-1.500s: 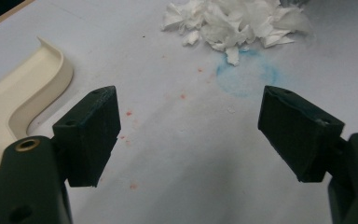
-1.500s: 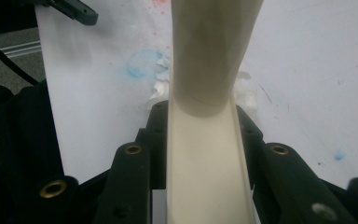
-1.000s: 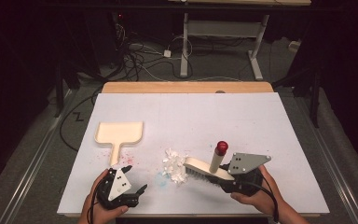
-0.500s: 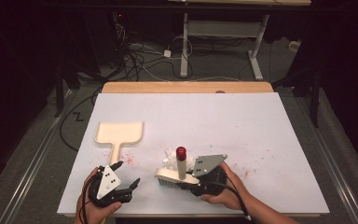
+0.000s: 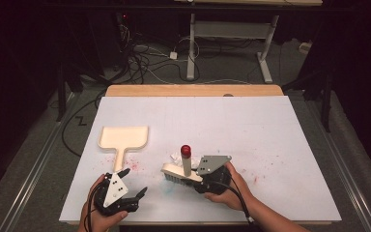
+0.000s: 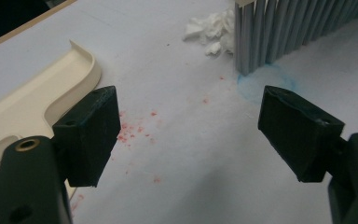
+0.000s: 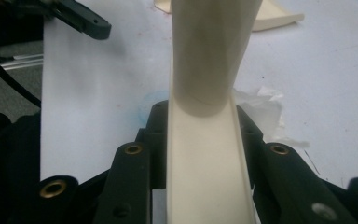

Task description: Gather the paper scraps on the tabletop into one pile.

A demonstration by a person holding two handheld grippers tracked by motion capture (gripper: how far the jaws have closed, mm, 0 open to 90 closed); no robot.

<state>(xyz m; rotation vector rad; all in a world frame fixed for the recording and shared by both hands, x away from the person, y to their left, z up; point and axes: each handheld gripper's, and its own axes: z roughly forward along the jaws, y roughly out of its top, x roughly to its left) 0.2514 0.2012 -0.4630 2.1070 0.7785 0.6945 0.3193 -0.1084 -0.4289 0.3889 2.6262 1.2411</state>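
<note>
While the white sheet (image 5: 251,125) covers nearly the whole tabletop, a strip of bare wooden table (image 5: 193,90) shows along its far edge. On the sheet's left part lies the cream dustpan (image 5: 123,137), its mouth toward the far side and its handle pointing at the person; in the left gripper view its curved rim (image 6: 81,70) sits just beside one jaw.

The right gripper (image 5: 204,179) rests near the sheet's front edge, right of the middle, with a grey three-cornered plate on top. Its jaws are closed tight on the cream back of a hand brush (image 5: 178,171), which the right gripper view shows clamped between them (image 7: 205,154). The brush stands with its grey bristles (image 6: 279,32) down on the sheet, and its handle rises upright to a red cap (image 5: 186,150).

The left gripper (image 5: 134,186) sits at the front left, near the dustpan handle, its jaws spread wide with nothing between them (image 6: 186,135).

A small crumpled white paper wad (image 5: 176,157) lies touching the far side of the brush, against the bristles. Faint red specks (image 6: 135,130) dot the sheet by the dustpan handle, and a pale blue smudge (image 6: 261,84) marks the sheet at the foot of the bristles.
</note>
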